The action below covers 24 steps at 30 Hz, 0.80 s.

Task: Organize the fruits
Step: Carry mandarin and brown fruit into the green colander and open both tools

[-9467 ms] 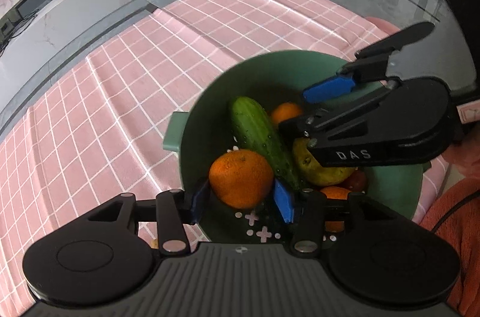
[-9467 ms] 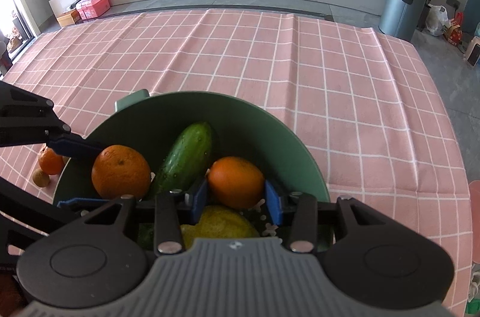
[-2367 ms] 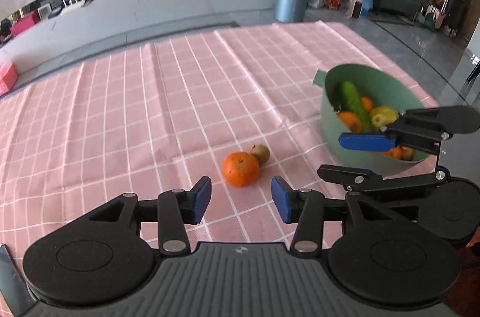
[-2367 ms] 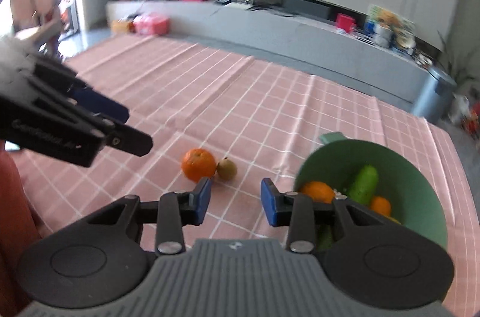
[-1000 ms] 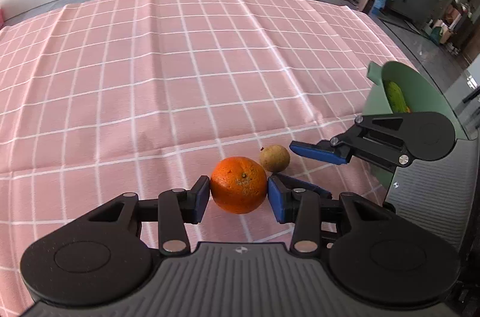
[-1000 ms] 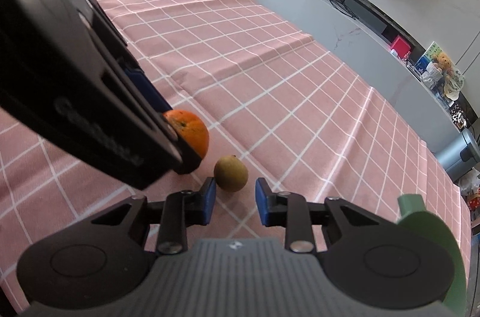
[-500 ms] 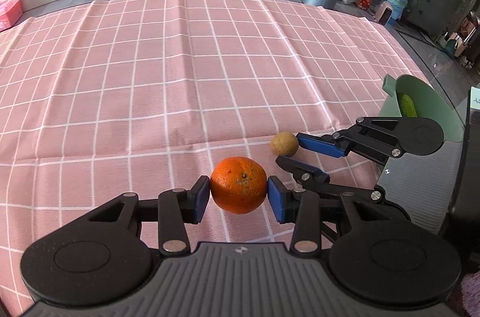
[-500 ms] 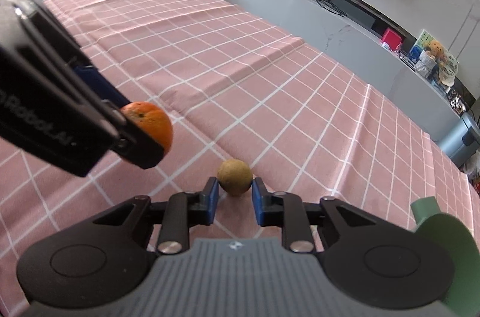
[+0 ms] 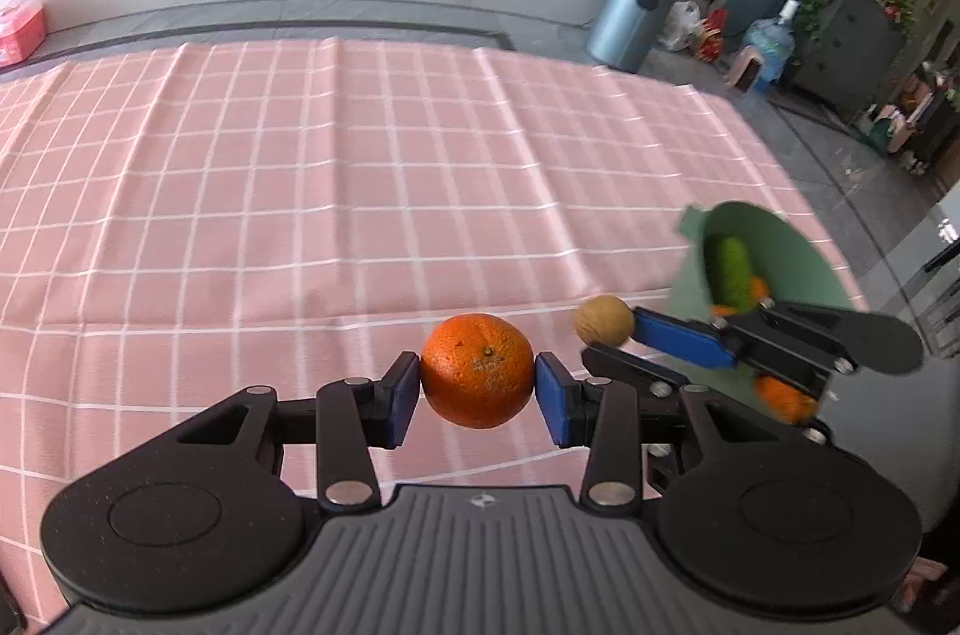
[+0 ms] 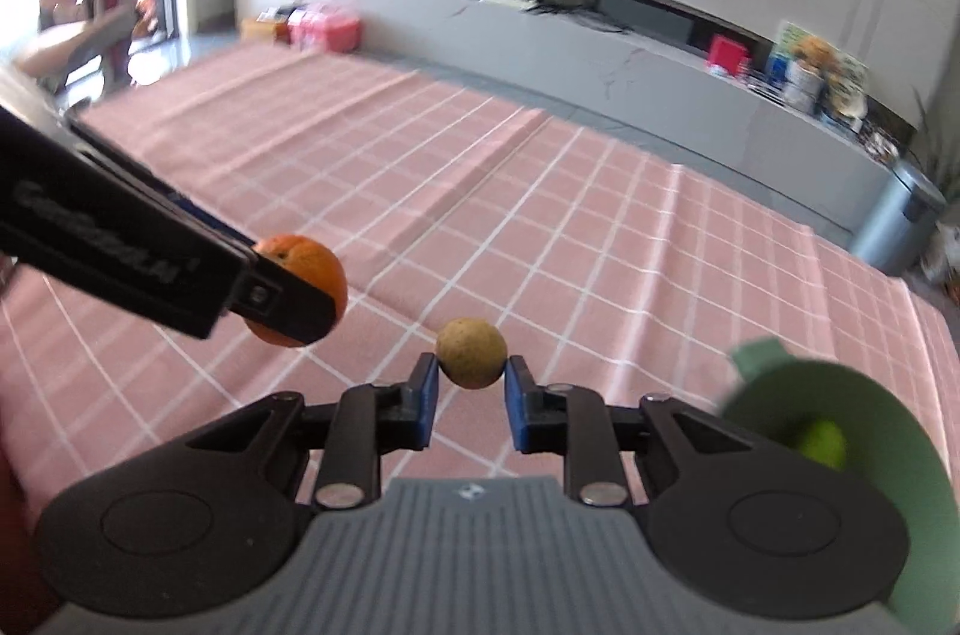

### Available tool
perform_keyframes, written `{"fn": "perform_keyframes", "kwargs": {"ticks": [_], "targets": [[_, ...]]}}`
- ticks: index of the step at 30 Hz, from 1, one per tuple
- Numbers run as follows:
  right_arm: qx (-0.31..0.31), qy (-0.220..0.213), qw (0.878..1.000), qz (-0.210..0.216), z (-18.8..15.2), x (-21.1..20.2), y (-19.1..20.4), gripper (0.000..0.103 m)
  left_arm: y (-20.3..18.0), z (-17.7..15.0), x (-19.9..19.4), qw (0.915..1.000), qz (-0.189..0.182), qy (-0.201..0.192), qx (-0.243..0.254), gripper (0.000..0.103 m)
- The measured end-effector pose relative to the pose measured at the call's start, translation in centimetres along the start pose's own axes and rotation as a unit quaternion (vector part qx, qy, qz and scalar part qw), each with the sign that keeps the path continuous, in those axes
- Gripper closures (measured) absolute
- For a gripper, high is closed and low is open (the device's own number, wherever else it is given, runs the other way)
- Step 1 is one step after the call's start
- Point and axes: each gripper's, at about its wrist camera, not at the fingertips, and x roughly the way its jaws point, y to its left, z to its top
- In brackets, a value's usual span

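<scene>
Left tongs (image 9: 477, 389): pinching an orange (image 9: 477, 370) above the bench (image 9: 300, 191). Right tongs (image 10: 469, 395): pinching a small brown round fruit (image 10: 471, 344) by its near edge only. Risk: that shallow hold may let it slip and roll before reaching the green bowl (image 10: 864, 395), near right.

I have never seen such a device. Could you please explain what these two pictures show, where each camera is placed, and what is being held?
These are two hand-held grippers, one in each hand of a person; no robot arm is involved. Each gripper carries a wide-angle camera that looks forward along its two blue-padded fingers, so the black and grey body fills the bottom of each picture.

In the left camera's picture, the left gripper holds an orange. In the right camera's picture, the right gripper holds a small round brown fruit. Both fruits appear lifted above the pink checked tablecloth. To the right stands a green bowl with a cucumber and more oranges inside.
</scene>
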Motion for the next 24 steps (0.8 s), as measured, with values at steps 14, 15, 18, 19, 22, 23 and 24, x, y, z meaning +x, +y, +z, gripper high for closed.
{"fn": "perform_keyframes", "kwargs": {"ticks": [14, 15, 18, 19, 22, 23, 24], "targets": [[0.086, 0.004, 0.993, -0.081, -4.8, -11.2, -7.6, 0.084, -10.6, 0.5, 1.2, 0.9943, -0.067, -0.004, 0.083, 0.056], [0.091, 0.008, 0.992, -0.086, -5.1, -11.5, -8.2, 0.084, -11.2, 0.6, 1.6, 0.9938, -0.07, 0.0, 0.086, 0.056], [0.103, 0.023, 0.99, -0.095, -6.0, -12.1, -10.0, 0.084, -12.9, 0.7, 3.2, 0.9921, -0.081, 0.017, 0.095, 0.056], [0.105, 0.03, 0.989, -0.095, -6.2, -12.2, -10.6, 0.084, -13.3, 0.8, 3.8, 0.9915, -0.083, 0.025, 0.098, 0.056], [0.105, 0.053, 0.988, -0.096, -6.9, -12.0, -12.4, 0.084, -14.6, 0.7, 5.7, 0.9887, -0.084, 0.051, 0.114, 0.056], [0.106, 0.061, 0.988, -0.095, -7.1, -11.8, -13.0, 0.084, -15.0, 0.7, 6.3, 0.988, -0.081, 0.058, 0.118, 0.056], [0.108, 0.069, 0.987, -0.094, -7.2, -11.6, -13.4, 0.084, -15.4, 0.7, 6.9, 0.9871, -0.08, 0.064, 0.123, 0.056]]}}
